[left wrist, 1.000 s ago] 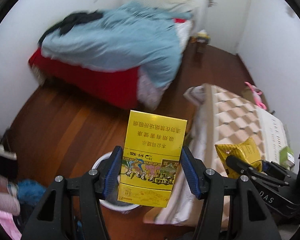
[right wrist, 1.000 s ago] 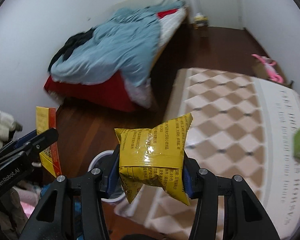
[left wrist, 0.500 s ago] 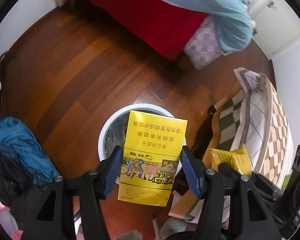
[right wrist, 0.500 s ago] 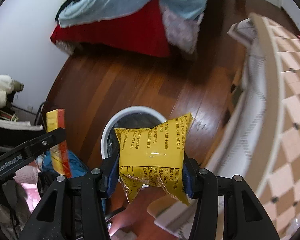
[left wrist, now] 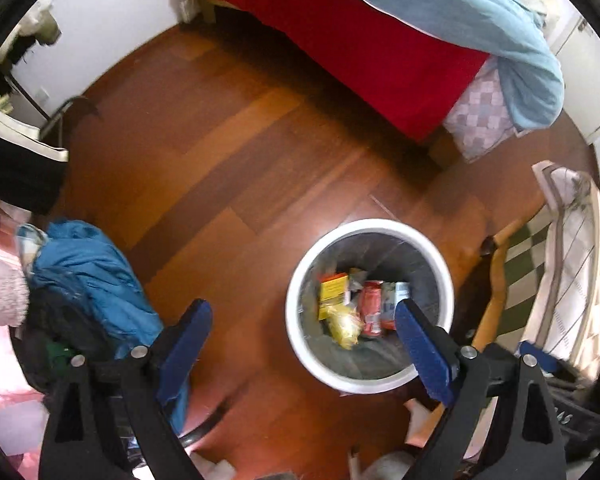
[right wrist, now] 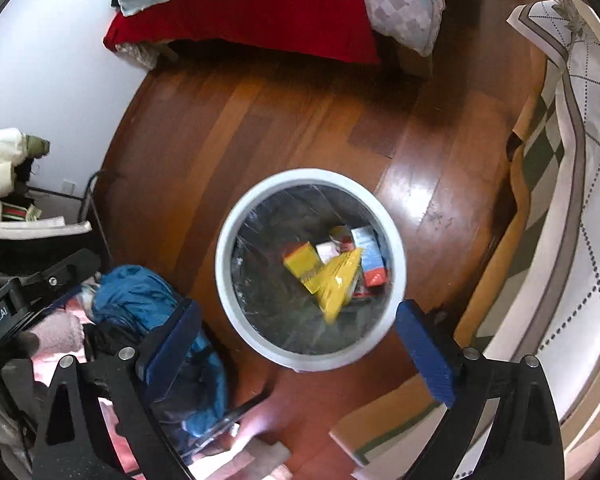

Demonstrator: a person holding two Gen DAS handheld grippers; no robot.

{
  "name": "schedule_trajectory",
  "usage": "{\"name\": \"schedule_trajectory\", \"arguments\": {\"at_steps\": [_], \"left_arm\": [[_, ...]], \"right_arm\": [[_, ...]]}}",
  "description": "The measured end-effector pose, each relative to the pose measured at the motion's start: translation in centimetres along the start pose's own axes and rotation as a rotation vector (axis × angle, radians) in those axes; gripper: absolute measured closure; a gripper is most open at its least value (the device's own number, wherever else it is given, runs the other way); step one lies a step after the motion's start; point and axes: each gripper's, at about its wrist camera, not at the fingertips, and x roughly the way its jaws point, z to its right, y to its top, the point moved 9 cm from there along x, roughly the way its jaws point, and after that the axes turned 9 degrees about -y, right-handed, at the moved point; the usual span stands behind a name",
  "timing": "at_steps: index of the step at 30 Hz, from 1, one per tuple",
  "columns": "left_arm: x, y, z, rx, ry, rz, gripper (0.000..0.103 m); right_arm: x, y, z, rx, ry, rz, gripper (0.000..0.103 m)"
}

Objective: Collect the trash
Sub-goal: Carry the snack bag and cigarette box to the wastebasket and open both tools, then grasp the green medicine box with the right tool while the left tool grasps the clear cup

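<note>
A white round bin with a dark liner stands on the wooden floor. Inside lie the yellow cigarette box, the yellow snack bag, a red can and other wrappers. My left gripper points down over the bin's left rim, its jaws opening with nothing between them. In the right wrist view the same bin holds the blurred snack bag beside the box. My right gripper hangs over the bin's near side, jaws opening and empty.
A bed with a red sheet and a blue blanket fills the far side. A heap of blue clothing lies left of the bin. A checked mat lies along the right. The left gripper's body shows at the left edge.
Both grippers sank over the bin and went from shut to open. The yellow box left the left jaws and the snack bag left the right jaws; both now lie in the bin.
</note>
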Motion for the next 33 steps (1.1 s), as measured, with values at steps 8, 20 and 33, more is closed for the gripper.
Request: {"name": "schedule_trajectory", "arguments": {"at_steps": [8,20,33], "left_arm": [[-1.1,-2.5,1.0,0.067,0.039,0.001,0.01],[-5.8,-3.7,3.8,0.165,0.059,0.071,0.01],[-15.2,-5.3,8.3,0.255,0.025,0.23,0.01]], "right_arm": [[-2.0,-2.2,2.3,-0.081,-0.194,0.014,0.003],[-7.1,-4.5,3.3,-0.083,-0.257,0.093,0.003],[-17.5,-7.2,3.5,-0.044,-0.168,0.258,0.003]]}}
